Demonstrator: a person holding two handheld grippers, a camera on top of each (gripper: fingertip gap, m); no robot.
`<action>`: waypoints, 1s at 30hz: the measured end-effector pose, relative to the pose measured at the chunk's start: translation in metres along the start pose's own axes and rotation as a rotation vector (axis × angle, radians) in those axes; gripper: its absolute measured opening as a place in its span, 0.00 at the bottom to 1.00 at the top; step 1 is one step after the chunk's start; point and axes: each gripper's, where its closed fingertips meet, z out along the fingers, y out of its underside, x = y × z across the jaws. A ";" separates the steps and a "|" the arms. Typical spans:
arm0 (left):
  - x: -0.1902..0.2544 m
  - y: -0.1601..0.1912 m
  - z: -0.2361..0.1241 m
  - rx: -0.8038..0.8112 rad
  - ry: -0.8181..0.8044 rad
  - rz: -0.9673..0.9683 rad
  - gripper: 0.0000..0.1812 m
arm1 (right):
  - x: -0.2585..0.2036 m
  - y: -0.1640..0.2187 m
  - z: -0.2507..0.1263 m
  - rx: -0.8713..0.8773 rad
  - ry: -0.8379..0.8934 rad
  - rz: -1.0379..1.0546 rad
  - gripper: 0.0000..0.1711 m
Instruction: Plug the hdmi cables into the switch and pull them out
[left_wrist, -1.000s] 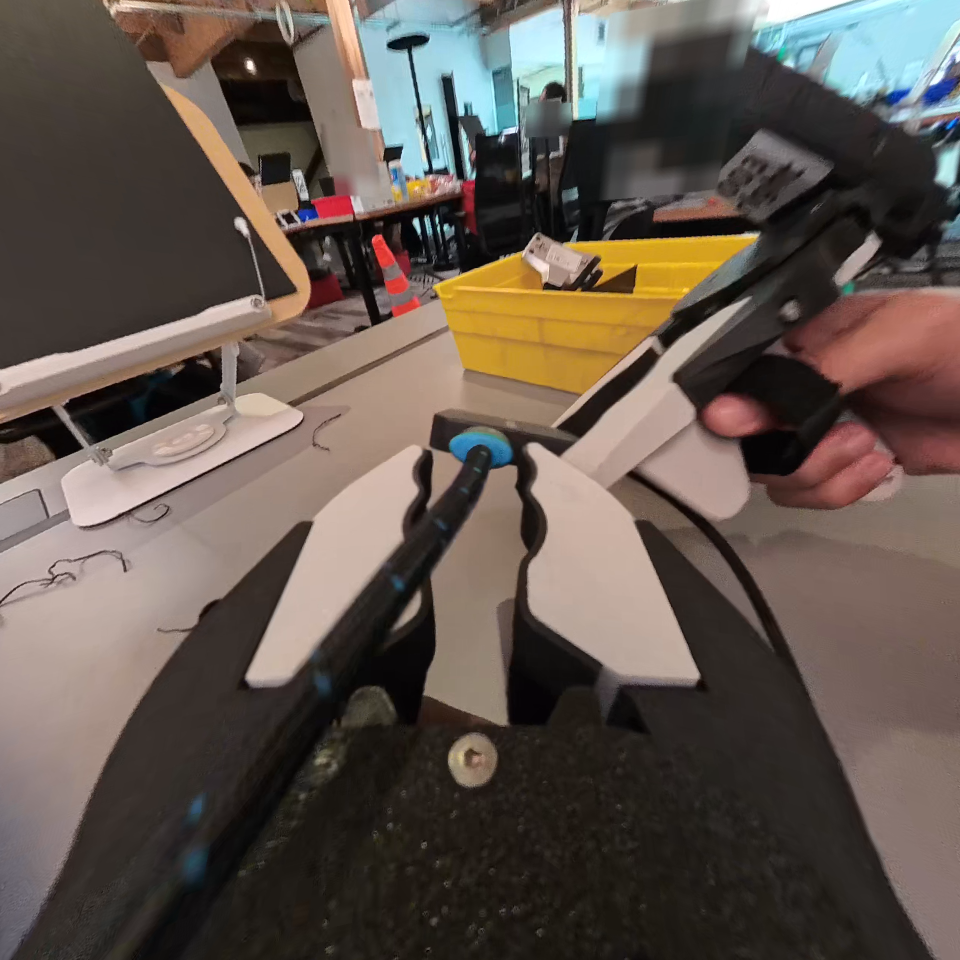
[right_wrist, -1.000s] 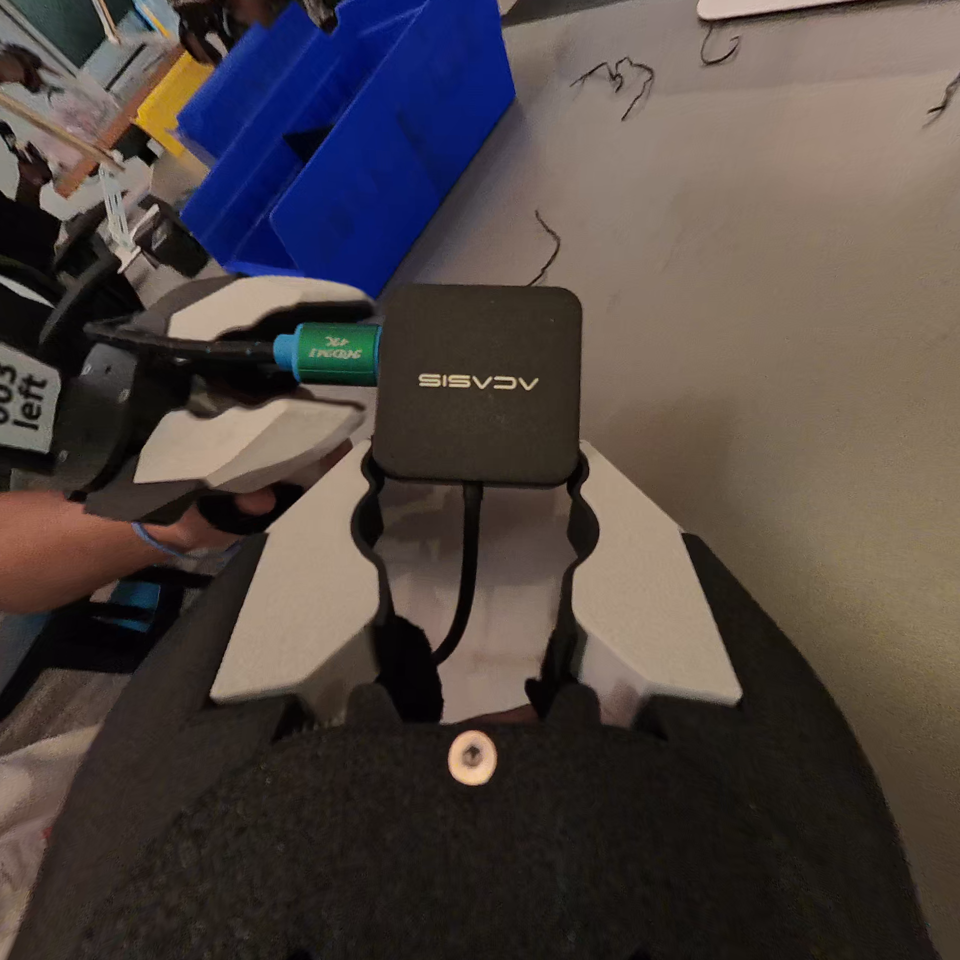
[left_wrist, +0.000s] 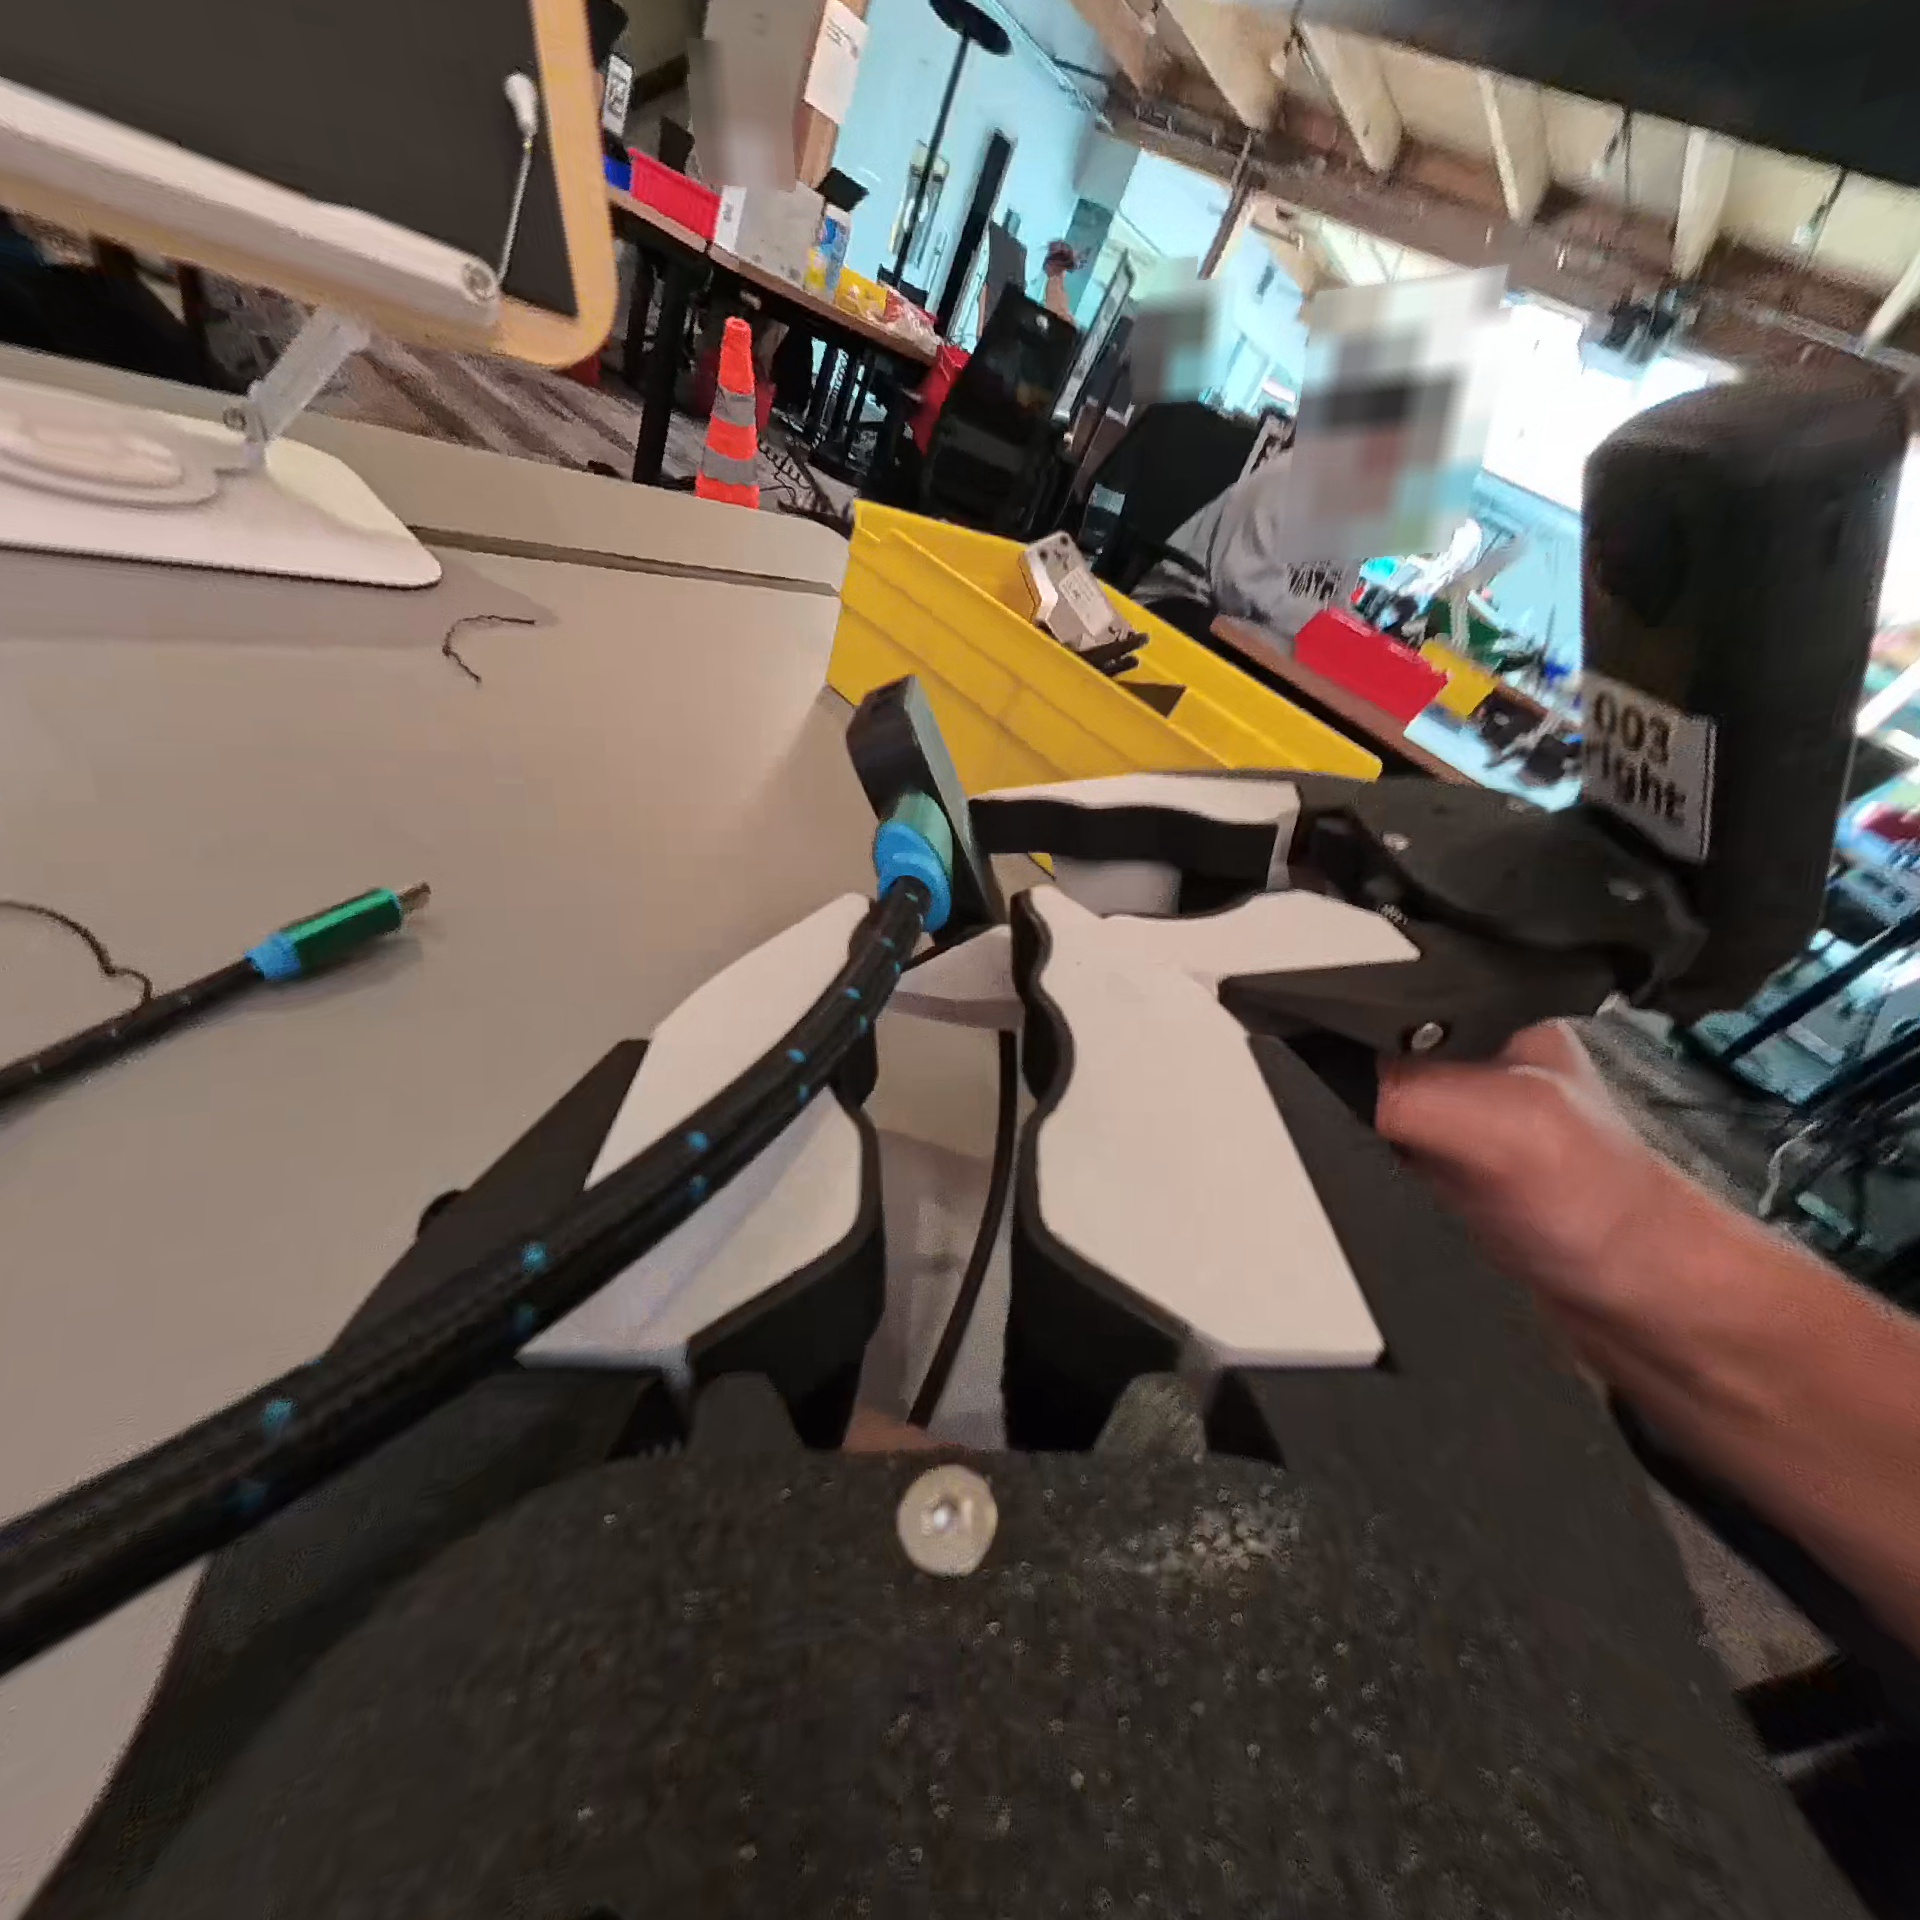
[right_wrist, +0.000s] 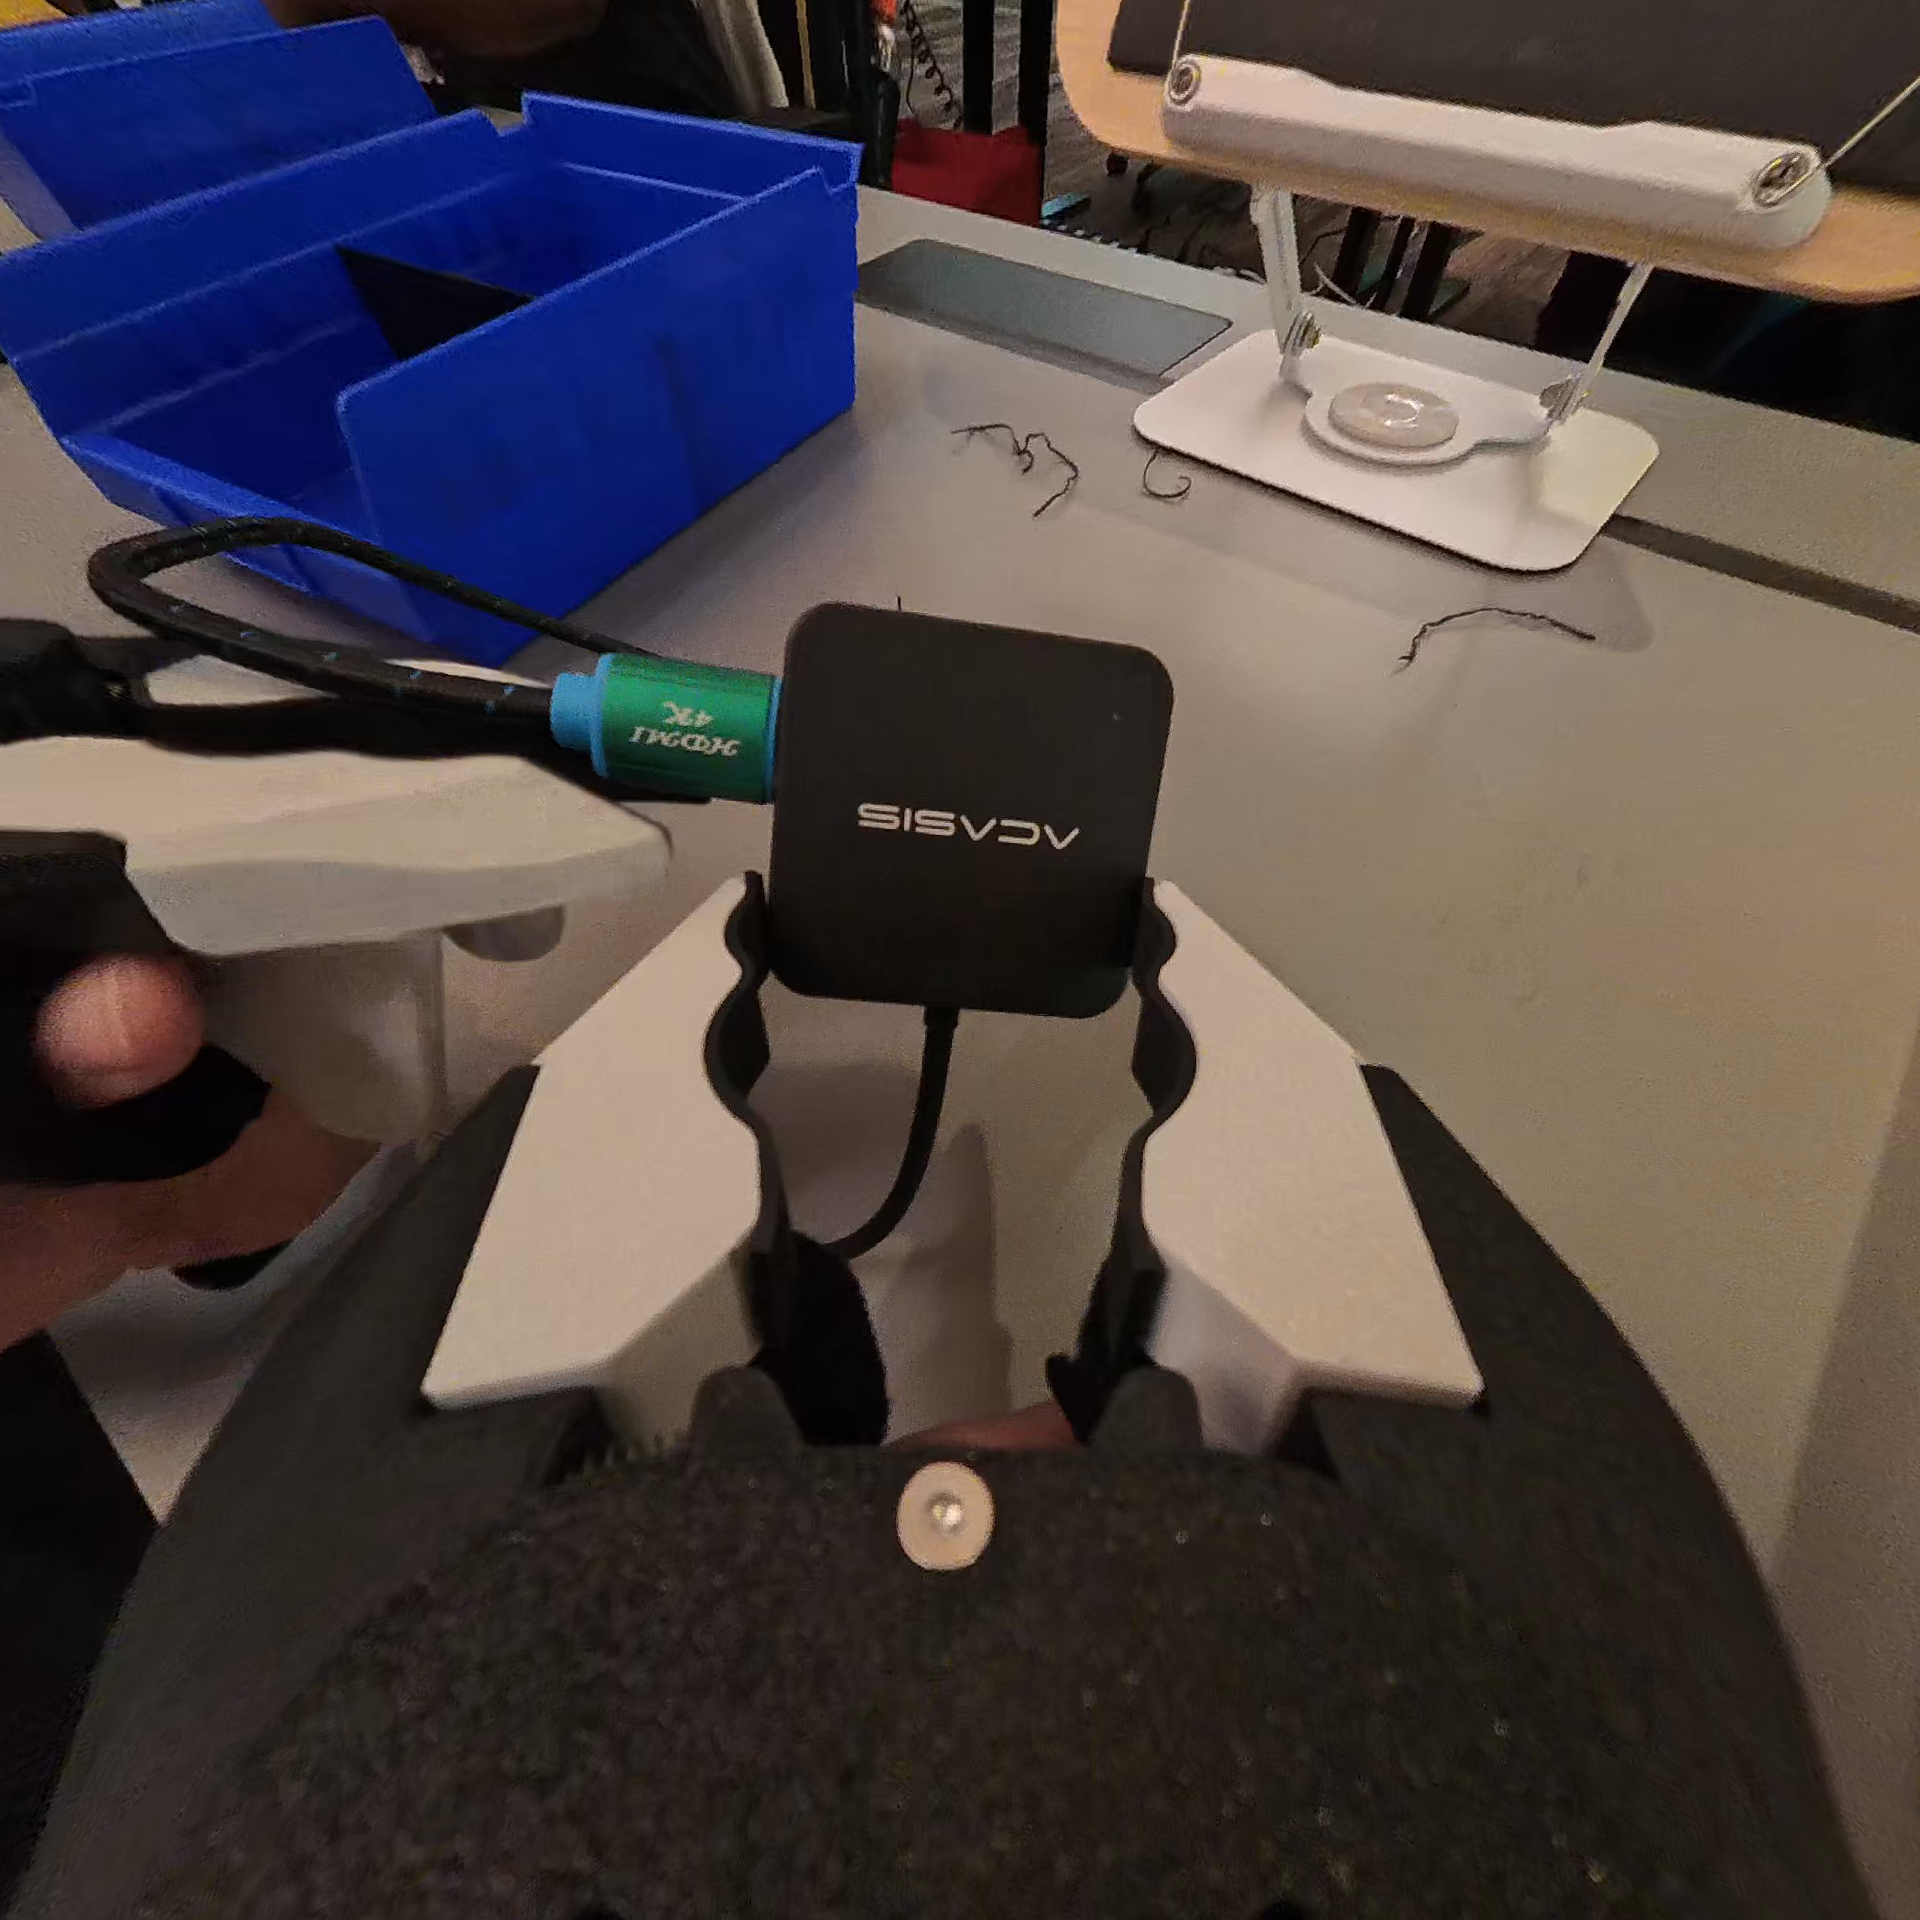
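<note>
My right gripper (right_wrist: 951, 914) is shut on the near sides of the black square switch (right_wrist: 971, 790) and holds it above the grey table (right_wrist: 1455, 935). One HDMI cable's green plug (right_wrist: 675, 732) with a blue collar sits in the switch's left side. In the left wrist view the switch (left_wrist: 904, 758) is edge-on with that plug (left_wrist: 914, 847) in it. My left gripper (left_wrist: 945, 925) is open just short of the plug, and the braided cable (left_wrist: 727, 1122) lies over its left finger. It also shows in the right wrist view (right_wrist: 540, 862), below the plug. A second green-plugged cable (left_wrist: 332, 925) lies loose on the table.
A yellow bin (left_wrist: 1039, 717) stands beyond the switch, and a blue bin (right_wrist: 520, 364) at the far left. A white stand with a board (right_wrist: 1403, 447) is at the back of the table. Loose black threads (right_wrist: 1018, 457) lie about. People sit at desks behind.
My left gripper has let go of the plug and drawn back; the cable now lies over its left finger. The plug stays in the switch. My right gripper has tilted the switch.
</note>
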 end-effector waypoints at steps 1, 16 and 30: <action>-0.001 0.000 0.001 0.011 0.003 -0.035 0.12 | 0.000 0.002 0.001 -0.004 0.000 0.007 0.41; -0.016 -0.002 0.003 0.055 -0.107 -0.046 0.09 | -0.002 0.009 0.007 0.014 0.000 0.033 0.41; -0.016 -0.013 -0.011 -0.021 -0.069 0.044 0.06 | 0.073 0.002 -0.007 0.098 0.179 0.373 0.40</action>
